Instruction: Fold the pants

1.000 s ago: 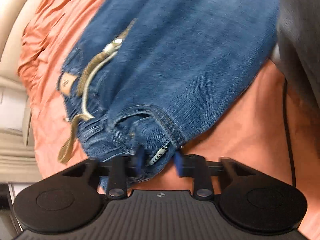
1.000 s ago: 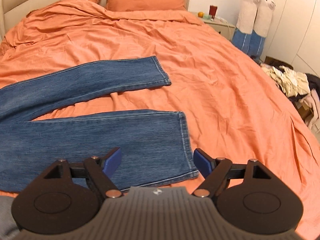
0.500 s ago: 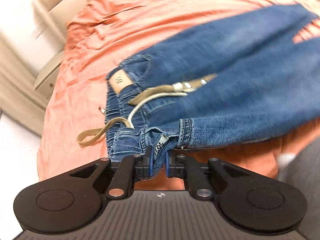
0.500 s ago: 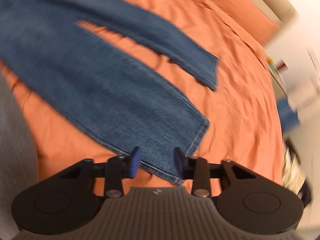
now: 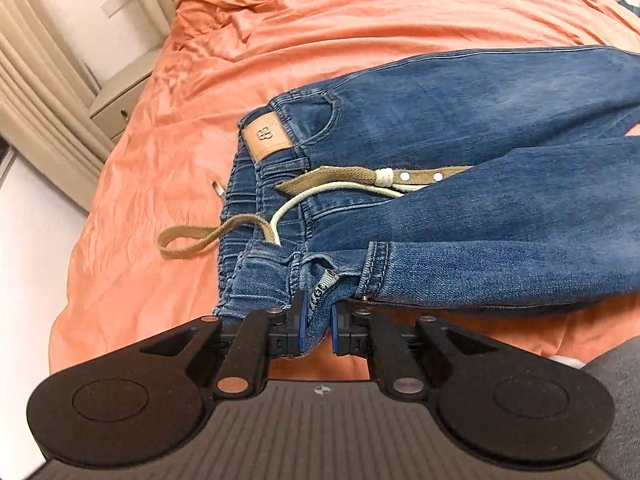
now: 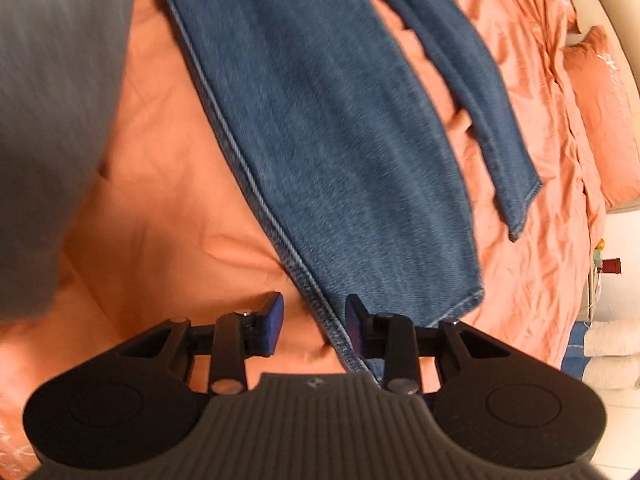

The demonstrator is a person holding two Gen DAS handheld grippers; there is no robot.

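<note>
Blue jeans [image 5: 480, 120] lie on an orange bed cover [image 5: 320, 20], with a tan leather patch [image 5: 266, 136] and a tan drawstring [image 5: 188, 240] at the waist. My left gripper [image 5: 316, 316] is shut on the near corner of the waistband [image 5: 272, 276], and denim is bunched between its blue pads. In the right wrist view the near leg [image 6: 340, 140] runs down to its hem [image 6: 460, 304], and the far leg [image 6: 480, 100] lies beyond. My right gripper [image 6: 314, 316] hovers low over the near leg's side seam, jaws partly apart, with the seam between the pads and not pinched.
A beige nightstand [image 5: 120, 96] and curtains [image 5: 36, 120] stand past the bed's left side. A person's grey clothing [image 6: 52, 100] fills the upper left of the right wrist view. An orange pillow [image 6: 600, 100] lies at the bed's head, and white plush toys [image 6: 608, 352] stand beside the bed.
My left gripper closed on the waistband corner and lifted it a little while rolling. My right gripper narrowed its jaws, rolled, and dropped down to the near leg's seam by the hem.
</note>
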